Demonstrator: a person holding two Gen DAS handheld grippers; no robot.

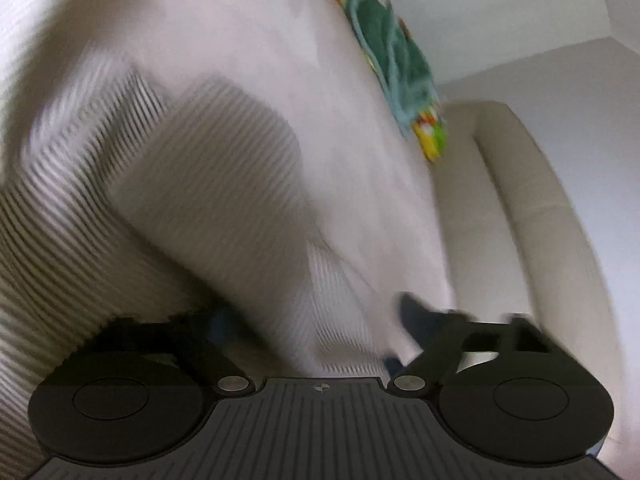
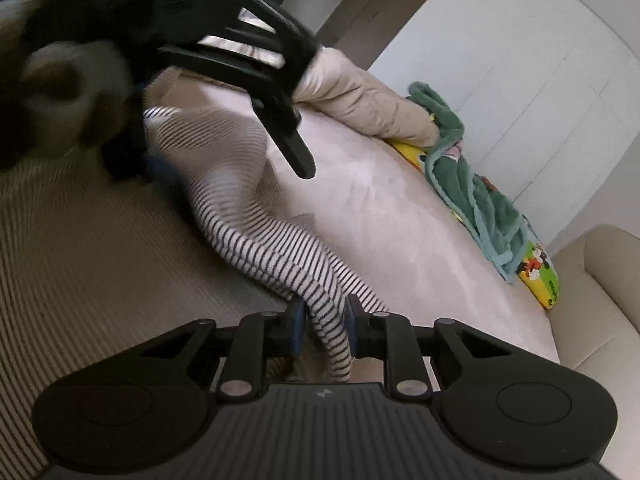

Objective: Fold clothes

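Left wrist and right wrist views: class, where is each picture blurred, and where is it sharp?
Left wrist view: the striped garment is smeared by motion blur and the green blanket is soft. Right wrist view: the stripes at the right gripper are crisp, while the left gripper at upper left is blurred.

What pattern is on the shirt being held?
Thin dark and white stripes on the shirt, clearest in the right wrist view.

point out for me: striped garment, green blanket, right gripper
striped garment (image 2: 276, 256): right wrist view, on the bunched striped fold running toward the fingers.
green blanket (image 2: 484, 208): right wrist view, on its dark green plush middle.
right gripper (image 2: 322, 320): right wrist view, midway between the blue-padded fingertips, shut on the fabric.
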